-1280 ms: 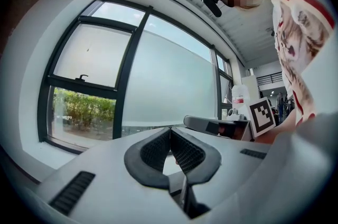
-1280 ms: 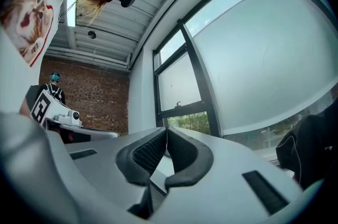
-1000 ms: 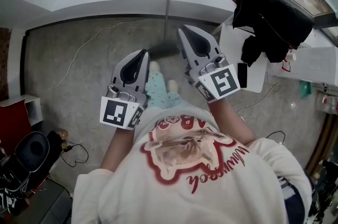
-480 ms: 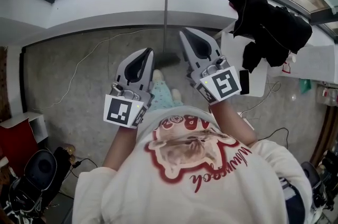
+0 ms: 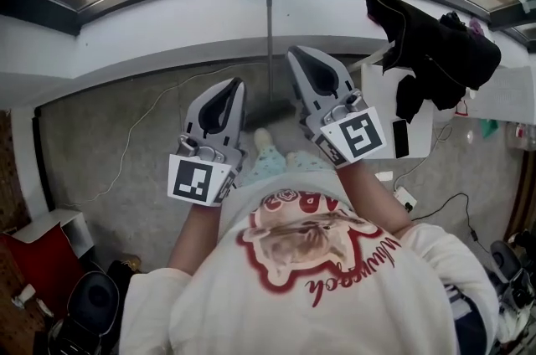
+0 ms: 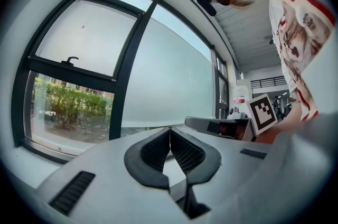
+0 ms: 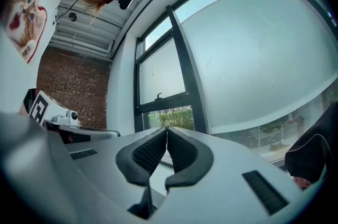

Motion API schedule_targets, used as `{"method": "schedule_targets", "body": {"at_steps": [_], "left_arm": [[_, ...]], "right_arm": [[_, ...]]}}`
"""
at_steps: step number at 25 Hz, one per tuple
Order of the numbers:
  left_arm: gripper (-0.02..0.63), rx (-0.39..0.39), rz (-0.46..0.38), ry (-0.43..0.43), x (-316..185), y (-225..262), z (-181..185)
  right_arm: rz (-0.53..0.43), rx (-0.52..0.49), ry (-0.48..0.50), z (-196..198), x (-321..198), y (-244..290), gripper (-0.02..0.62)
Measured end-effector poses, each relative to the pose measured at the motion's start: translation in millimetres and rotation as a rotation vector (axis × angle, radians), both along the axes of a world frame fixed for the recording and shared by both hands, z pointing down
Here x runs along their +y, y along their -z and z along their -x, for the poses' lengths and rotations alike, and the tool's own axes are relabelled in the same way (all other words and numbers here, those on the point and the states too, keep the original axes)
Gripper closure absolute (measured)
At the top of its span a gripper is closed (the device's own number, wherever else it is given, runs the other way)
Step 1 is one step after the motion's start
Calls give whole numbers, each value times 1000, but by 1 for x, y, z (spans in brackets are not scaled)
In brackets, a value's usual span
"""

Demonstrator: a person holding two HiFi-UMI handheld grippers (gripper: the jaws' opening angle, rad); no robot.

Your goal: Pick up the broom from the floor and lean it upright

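Observation:
The broom (image 5: 269,35) stands upright against the white wall under the window, its thin grey handle vertical and its dark head (image 5: 270,107) on the concrete floor. My left gripper (image 5: 234,85) is held level just left of the broom head, shut and empty. My right gripper (image 5: 294,54) is just right of the handle, also shut and empty. Neither touches the broom. In the left gripper view the pads (image 6: 177,149) meet at the tip (image 6: 169,130) against the window. In the right gripper view the jaws (image 7: 167,130) are closed too.
Black clothes (image 5: 435,52) hang over a white board (image 5: 414,123) at the right. A white cable (image 5: 138,115) trails over the floor at left. A red box (image 5: 33,253) and dark gear (image 5: 92,307) sit lower left. A power strip (image 5: 406,198) lies at right.
The floor and wall have slid down the head view: I have stepped closer to the window wall. Both grippers went along, still shut. The broom stays leaning.

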State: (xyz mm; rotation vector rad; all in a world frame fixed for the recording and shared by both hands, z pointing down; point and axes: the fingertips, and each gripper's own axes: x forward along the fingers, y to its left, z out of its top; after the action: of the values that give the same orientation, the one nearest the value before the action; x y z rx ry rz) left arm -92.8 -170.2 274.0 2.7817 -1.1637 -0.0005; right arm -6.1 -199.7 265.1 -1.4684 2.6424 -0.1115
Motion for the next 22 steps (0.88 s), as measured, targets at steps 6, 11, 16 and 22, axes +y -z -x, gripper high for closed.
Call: {"method": "schedule_targets", "body": {"at_steps": [6, 11, 16, 22], "left_arm": [[584, 15, 24, -8, -33, -15, 2], [584, 26, 51, 19, -48, -30, -2], [584, 19, 77, 51, -63, -57, -3], [584, 6, 100, 77, -76, -91, -8]], "right_arm": [[33, 21, -20, 3, -22, -12, 571], [69, 3, -5, -2, -37, -36, 571], [135, 60, -17, -9, -61, -83, 571], [251, 79, 24, -14, -102, -155, 521]]}}
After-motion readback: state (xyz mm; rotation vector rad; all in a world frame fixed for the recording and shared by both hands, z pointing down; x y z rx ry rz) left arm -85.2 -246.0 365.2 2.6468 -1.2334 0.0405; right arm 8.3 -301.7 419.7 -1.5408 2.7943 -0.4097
